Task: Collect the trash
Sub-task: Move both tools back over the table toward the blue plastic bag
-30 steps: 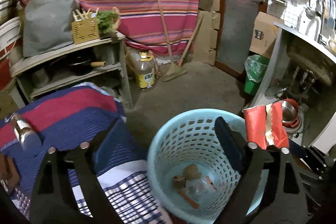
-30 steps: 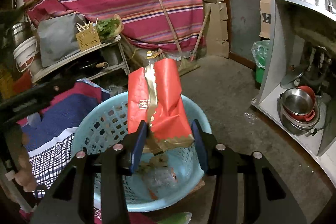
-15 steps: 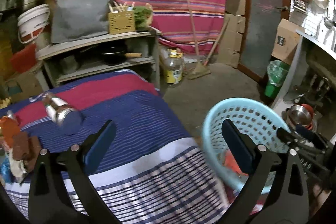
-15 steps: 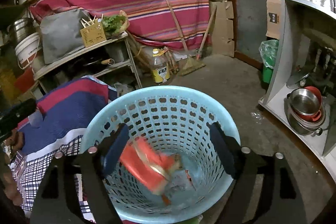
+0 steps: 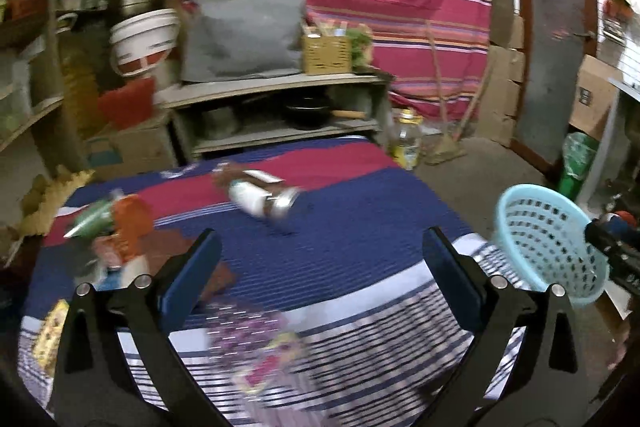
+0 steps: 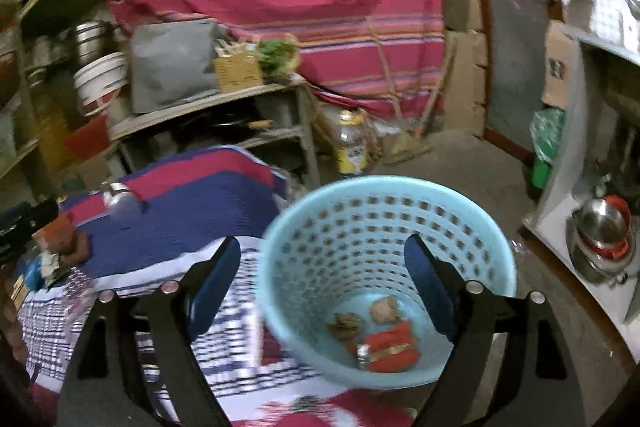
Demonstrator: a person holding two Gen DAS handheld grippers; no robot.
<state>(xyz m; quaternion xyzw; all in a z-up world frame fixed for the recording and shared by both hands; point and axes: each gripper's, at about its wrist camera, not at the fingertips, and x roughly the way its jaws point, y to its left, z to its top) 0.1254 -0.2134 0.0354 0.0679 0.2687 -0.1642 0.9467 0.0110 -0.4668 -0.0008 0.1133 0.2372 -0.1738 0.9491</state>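
A red packet lies in the blue basket below the empty, parted right gripper, its jaws just opened. Ahead of the wide-open, empty left gripper, wrappers remain on the striped cloth.

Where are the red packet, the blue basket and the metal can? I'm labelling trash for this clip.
red packet [image 6: 394, 347]: right wrist view, on its red face, at the basket's bottom.
blue basket [image 6: 384, 187]: right wrist view, on its far rim.
metal can [image 5: 266, 199]: left wrist view, on its side, lying on the striped cloth.
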